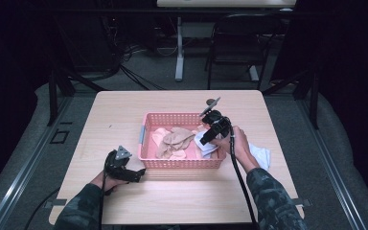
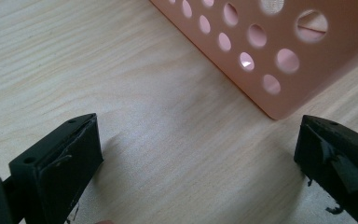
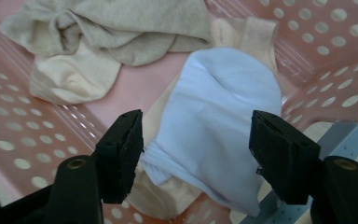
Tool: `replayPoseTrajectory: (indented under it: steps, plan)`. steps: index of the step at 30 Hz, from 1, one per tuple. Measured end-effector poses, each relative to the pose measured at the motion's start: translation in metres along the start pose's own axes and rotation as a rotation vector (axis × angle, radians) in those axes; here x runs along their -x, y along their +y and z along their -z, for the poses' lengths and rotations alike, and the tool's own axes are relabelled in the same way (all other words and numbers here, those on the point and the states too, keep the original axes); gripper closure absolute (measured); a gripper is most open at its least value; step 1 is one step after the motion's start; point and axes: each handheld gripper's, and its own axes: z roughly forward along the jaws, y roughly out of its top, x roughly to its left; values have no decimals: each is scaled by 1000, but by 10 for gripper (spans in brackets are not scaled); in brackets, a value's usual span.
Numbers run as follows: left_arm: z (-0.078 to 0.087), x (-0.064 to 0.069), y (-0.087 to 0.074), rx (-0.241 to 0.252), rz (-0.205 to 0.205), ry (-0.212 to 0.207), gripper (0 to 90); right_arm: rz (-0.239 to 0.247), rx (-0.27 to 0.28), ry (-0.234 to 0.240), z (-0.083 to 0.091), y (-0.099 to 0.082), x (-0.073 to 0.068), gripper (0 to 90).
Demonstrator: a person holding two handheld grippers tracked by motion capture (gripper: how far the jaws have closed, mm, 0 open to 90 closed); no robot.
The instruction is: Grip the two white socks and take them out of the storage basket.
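A pink perforated basket point(image 1: 179, 164) stands mid-table with several socks in it. A white sock point(image 3: 219, 112) lies flat at its right end, on top of a cream one. My right gripper point(image 3: 198, 149) reaches down into the basket with one jaw on each side of that sock, close to its edges; the sock is not bunched or lifted. From above, the right gripper point(image 1: 207, 139) tilts over the white sock point(image 1: 201, 146). My left gripper point(image 1: 141, 173) rests low on the table by the basket's near left corner point(image 2: 279, 88), and its jaws point(image 2: 198, 154) stand wide with only bare wood between them.
Beige socks point(image 3: 121, 28) and a cream sock point(image 3: 70, 79) are heaped toward the basket's middle point(image 1: 175, 139). Another white sock point(image 1: 261, 154) lies on the table to the right of the basket. A folding chair point(image 1: 242, 38) and a table leg stand beyond the far edge.
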Motion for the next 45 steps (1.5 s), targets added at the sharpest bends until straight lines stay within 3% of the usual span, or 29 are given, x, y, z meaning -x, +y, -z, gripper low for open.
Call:
replayPoseTrajectory:
  steps: [10,13,15,16,17,18,19,21,24,31,33,45]
  plan:
    - [0,0,0,0,-1,0,5,19,-64,-60,-16,-7,-2,451]
    - [0,0,0,0,-1,0,5,23,-79,-78,-20,-6,-4,522]
    - [0,0,0,0,0,0,5,24,-96,-89,-23,-7,-5,594]
    - [0,0,0,0,2,-1,5,22,-106,-94,-24,-8,-4,673]
    - [0,0,0,0,2,-1,5,22,-106,-94,-24,-8,-4,673]
    - [0,0,0,0,0,0,5,6,-100,-92,-25,-9,-4,777]
    - [0,0,0,0,0,0,5,16,-121,-88,-25,-9,-3,777]
    - [0,0,0,0,-1,0,5,14,-112,-85,-26,-10,-4,865]
    - [0,0,0,0,0,0,5,11,-116,-75,-24,-10,-4,878]
    - [0,0,0,1,4,-1,5,-1,-57,-30,-9,-10,-5,886]
    - [0,0,0,0,0,0,5,3,-21,-22,3,-7,-8,886]
    - [0,0,0,0,0,0,5,18,69,-26,44,8,-15,889]
